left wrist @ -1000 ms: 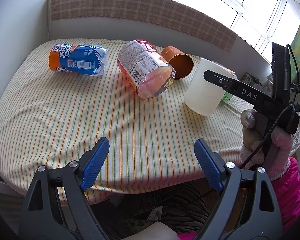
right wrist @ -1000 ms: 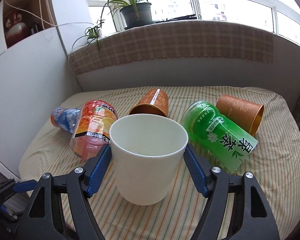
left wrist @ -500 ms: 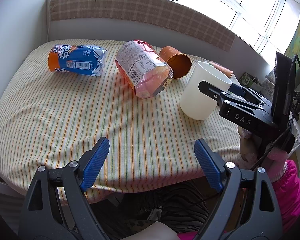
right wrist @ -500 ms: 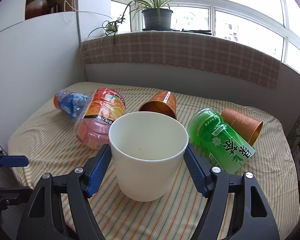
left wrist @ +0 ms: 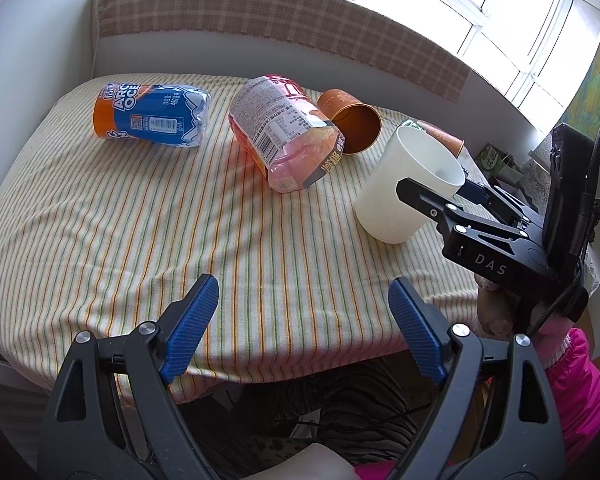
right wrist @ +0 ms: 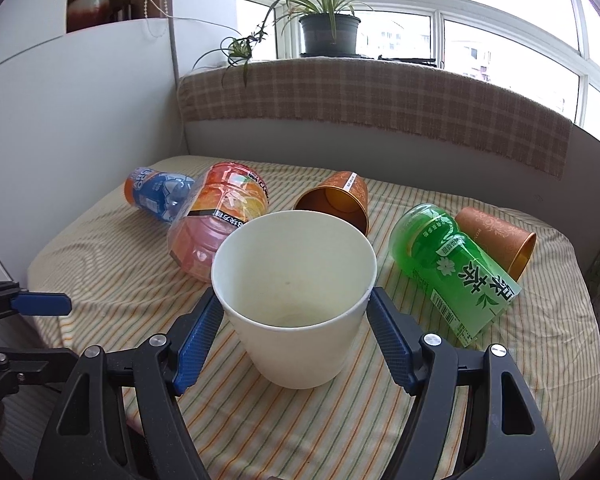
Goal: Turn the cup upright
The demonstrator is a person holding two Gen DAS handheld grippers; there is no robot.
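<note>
A white cup stands mouth-up, nearly upright, on the striped tablecloth. My right gripper is shut on it, one blue pad at each side of the wall just under the rim. In the left wrist view the cup is at the right of the table, with the right gripper around it. My left gripper is open and empty over the near table edge, well left of the cup.
Lying on the cloth: a blue-orange bottle, a pink-orange bottle, a green bottle, and two brown cups. A wall stands at the left and a padded window ledge behind.
The right gripper has tilted the white cup from leaning toward upright and lowered it onto the cloth. The left gripper has not moved.
</note>
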